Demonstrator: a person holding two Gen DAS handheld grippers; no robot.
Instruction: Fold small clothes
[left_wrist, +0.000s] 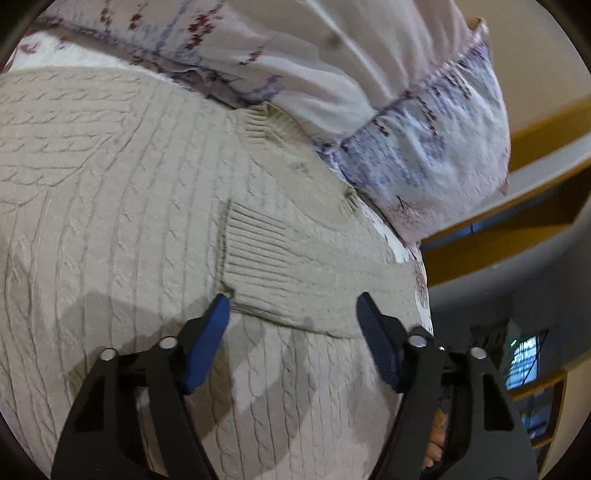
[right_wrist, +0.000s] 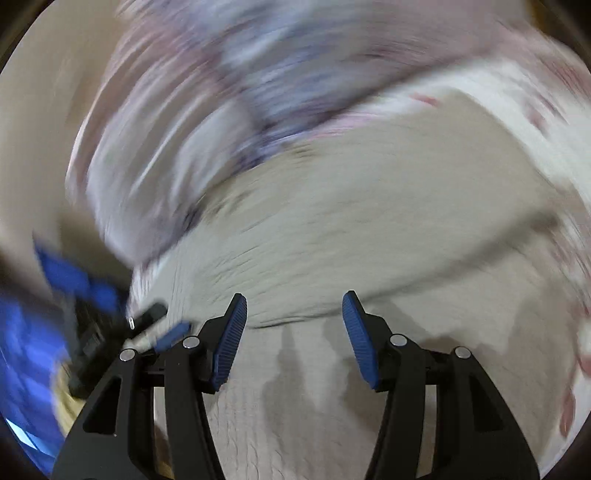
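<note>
A beige cable-knit sweater (left_wrist: 110, 206) lies spread on a bed and fills most of the left wrist view. One sleeve is folded across its body, and the ribbed cuff (left_wrist: 255, 251) lies just ahead of my left gripper (left_wrist: 291, 302), which is open and empty above it. The ribbed neckline (left_wrist: 273, 125) lies further up. In the right wrist view, blurred by motion, the sweater (right_wrist: 369, 229) lies under my right gripper (right_wrist: 293, 299), which is open and empty. The left gripper (right_wrist: 110, 325) shows there at the lower left.
A floral pillow (left_wrist: 424, 158) lies against the sweater's neckline at the upper right; it also shows in the right wrist view (right_wrist: 207, 122). The bed edge (left_wrist: 421, 280) drops off at the right, with wooden furniture (left_wrist: 517, 229) and a lit screen (left_wrist: 524, 362) beyond.
</note>
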